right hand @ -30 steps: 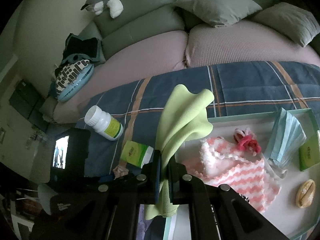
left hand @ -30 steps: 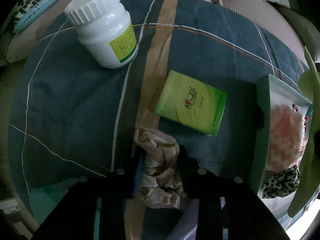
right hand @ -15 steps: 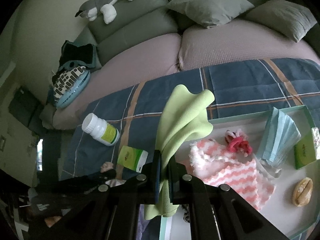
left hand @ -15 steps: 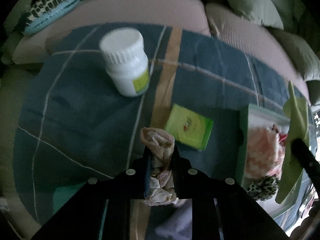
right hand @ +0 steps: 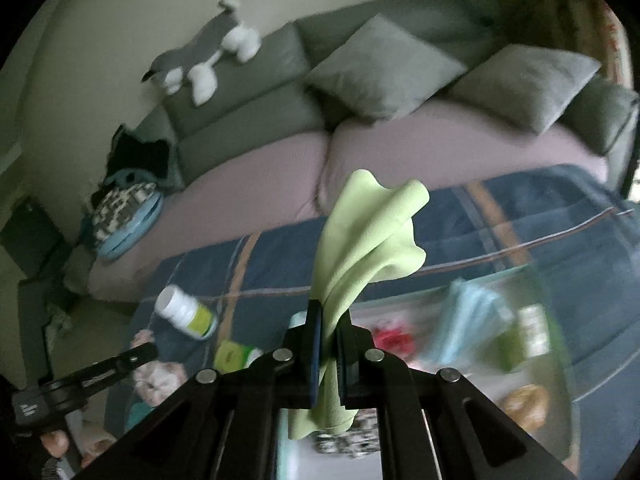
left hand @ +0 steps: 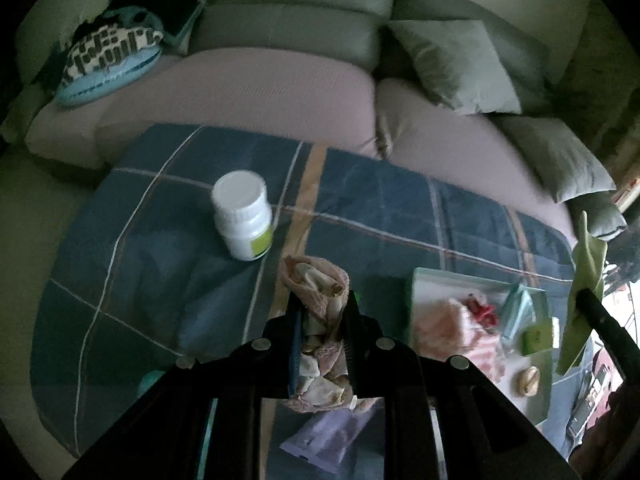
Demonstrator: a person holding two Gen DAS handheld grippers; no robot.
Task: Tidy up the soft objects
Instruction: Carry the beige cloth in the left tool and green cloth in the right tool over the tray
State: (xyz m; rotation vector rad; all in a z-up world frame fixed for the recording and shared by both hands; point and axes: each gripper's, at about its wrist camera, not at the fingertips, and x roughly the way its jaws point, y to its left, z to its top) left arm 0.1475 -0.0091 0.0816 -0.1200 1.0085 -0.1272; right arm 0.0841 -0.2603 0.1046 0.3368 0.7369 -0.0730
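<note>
My left gripper [left hand: 322, 312] is shut on a crumpled beige lace cloth [left hand: 316, 288] and holds it above the blue plaid blanket [left hand: 160, 264]. My right gripper [right hand: 328, 320] is shut on a light green cloth [right hand: 368, 232] that hangs above the pale green tray [right hand: 400, 312]. The green cloth also shows at the right edge of the left wrist view [left hand: 584, 288]. The tray [left hand: 448, 278] holds a pink and white knit cloth [left hand: 460, 328], a red hair tie [left hand: 480, 310], blue face masks [left hand: 516, 312] and a small green packet [left hand: 538, 336].
A white pill bottle [left hand: 244, 216] lies on the blanket, left of the lace cloth. A green box [right hand: 232, 354] lies near the tray's left edge. A purple packet [left hand: 328, 436] lies below my left gripper. Grey cushions [left hand: 452, 64] and a plush dog [right hand: 204, 64] sit on the sofa behind.
My left gripper closed on the lace cloth and lifted it off the blanket, pulling back. My right gripper rose and swung with the green cloth still held.
</note>
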